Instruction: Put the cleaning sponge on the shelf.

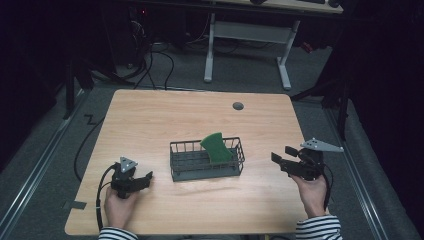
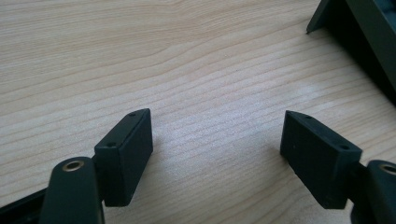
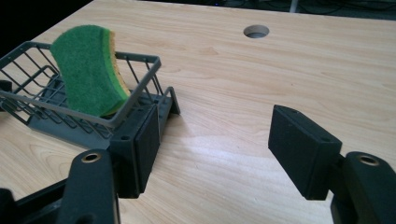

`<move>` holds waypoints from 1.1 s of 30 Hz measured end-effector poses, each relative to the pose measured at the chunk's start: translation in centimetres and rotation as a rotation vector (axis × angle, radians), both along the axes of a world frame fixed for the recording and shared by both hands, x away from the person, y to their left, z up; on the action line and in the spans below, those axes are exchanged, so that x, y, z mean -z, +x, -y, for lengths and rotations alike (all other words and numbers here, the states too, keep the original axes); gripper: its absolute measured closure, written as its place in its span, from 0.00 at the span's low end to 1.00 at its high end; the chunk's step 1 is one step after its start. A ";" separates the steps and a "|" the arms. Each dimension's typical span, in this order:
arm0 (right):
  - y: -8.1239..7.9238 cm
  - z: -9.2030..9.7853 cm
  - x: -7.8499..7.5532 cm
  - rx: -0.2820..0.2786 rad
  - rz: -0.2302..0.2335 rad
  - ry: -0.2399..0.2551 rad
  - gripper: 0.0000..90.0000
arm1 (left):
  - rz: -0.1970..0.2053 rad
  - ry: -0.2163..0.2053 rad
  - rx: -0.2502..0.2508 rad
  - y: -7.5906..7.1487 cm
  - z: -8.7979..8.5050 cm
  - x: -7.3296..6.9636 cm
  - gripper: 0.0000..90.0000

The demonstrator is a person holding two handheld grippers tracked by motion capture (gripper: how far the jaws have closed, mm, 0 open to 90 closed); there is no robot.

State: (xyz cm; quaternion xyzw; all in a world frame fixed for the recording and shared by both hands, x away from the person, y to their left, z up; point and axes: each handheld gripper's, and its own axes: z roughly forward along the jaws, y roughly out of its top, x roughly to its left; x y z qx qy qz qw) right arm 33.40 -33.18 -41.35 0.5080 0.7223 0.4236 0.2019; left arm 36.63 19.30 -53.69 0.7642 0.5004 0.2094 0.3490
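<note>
A grey wire basket (image 1: 206,170) stands in the middle of the wooden table, and a green sponge (image 1: 217,146) with a yellow back leans upright in its right end. The right gripper view has the same sponge (image 3: 88,70) against the basket's wire rim (image 3: 140,88). My left gripper (image 1: 146,178) rests low on the table to the basket's left, open, nothing between its jaws (image 2: 217,154). My right gripper (image 1: 281,155) is held to the basket's right, open and empty (image 3: 212,140).
The table (image 1: 150,120) has a round cable hole (image 1: 238,106) at the back right. A dark corner of the basket (image 2: 355,32) lies ahead of my left gripper. Cables trail on the floor at the left, and another desk's legs (image 1: 282,60) stand beyond.
</note>
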 end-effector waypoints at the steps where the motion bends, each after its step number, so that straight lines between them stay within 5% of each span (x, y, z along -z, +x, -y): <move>1: -0.1 0.2 0.2 0.007 -0.002 0.006 0.38 | 0.000 0.001 0.000 0.0 0.0 0.0 0.29; 33: -2.6 2.4 7.8 0.092 -0.089 0.041 0.38 | 0.001 0.006 0.000 0.0 0.1 0.0 0.29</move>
